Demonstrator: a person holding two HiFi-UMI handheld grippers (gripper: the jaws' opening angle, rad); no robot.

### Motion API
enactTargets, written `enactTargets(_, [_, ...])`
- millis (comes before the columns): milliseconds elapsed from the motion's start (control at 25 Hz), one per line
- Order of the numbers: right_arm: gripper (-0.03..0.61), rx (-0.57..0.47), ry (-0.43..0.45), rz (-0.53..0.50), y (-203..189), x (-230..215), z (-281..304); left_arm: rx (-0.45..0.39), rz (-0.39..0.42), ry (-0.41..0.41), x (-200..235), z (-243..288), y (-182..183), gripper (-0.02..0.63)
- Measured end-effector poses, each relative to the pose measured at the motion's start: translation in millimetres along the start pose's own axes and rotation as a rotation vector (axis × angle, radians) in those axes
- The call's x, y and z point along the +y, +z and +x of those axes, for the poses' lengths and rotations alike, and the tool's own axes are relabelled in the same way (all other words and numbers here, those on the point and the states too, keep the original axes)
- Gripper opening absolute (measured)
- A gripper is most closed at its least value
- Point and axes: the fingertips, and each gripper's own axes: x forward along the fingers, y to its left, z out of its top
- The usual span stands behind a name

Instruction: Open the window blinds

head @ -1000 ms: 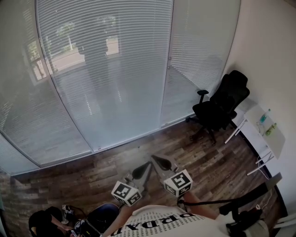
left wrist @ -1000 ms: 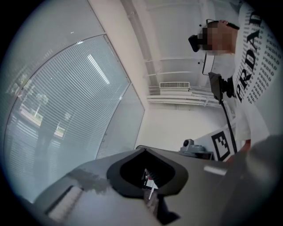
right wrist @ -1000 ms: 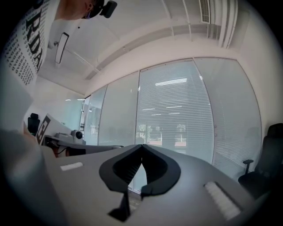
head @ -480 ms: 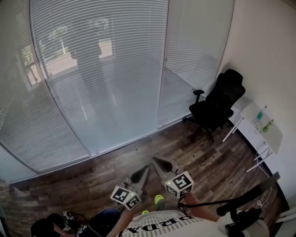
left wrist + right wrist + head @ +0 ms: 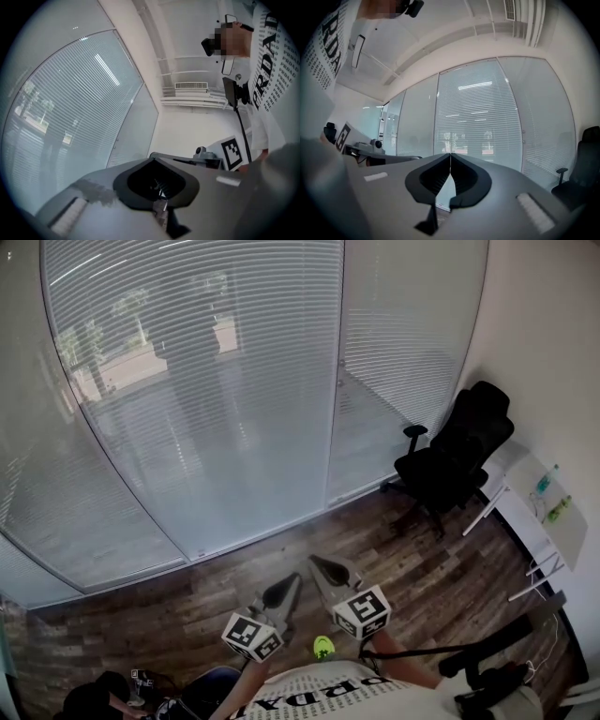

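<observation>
Window blinds (image 5: 197, 381) hang lowered behind the glass well ahead of both sets of jaws, with bare wooden floor (image 5: 234, 577) between. The right gripper (image 5: 450, 154) has its jaws pressed together on nothing; the left gripper (image 5: 153, 157) likewise shows its jaws meeting with nothing between them. For a good approach, I judge both should first be carried up to the glass, then one aimed at whatever control works the slats, its jaws parted only once that is near. The right gripper view shows two small knobs (image 5: 523, 131) on the frame ahead and right of its jaws, likely that control. The head view barely resolves them, yet it alone shows an office chair (image 5: 455, 460) far right of the jaws and both grippers side by side
</observation>
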Motion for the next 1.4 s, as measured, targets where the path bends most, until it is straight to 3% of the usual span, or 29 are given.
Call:
enactTargets(160, [0.009, -0.002, 0.003, -0.015, 1, -13, 8, 0.013, 0.052, -0.007, 6, 20, 1, -0.002])
enactTargets(480, [0.009, 0.007, 0.032, -0.045, -1, -85, 27, 0.043, 0.075, -0.006, 18, 106, -8, -0.006])
enactTargets(1120, [0.009, 0.025, 0.023, -0.016, -12, -136, 45, 0.072, 0.065, 0.001, 40, 154, -21, -0.008])
enactTargets(1400, [0.009, 0.049, -0.006, -0.011, -19, -145, 77, 0.061, 0.059, -0.03, 72, 161, -20, -0.008])
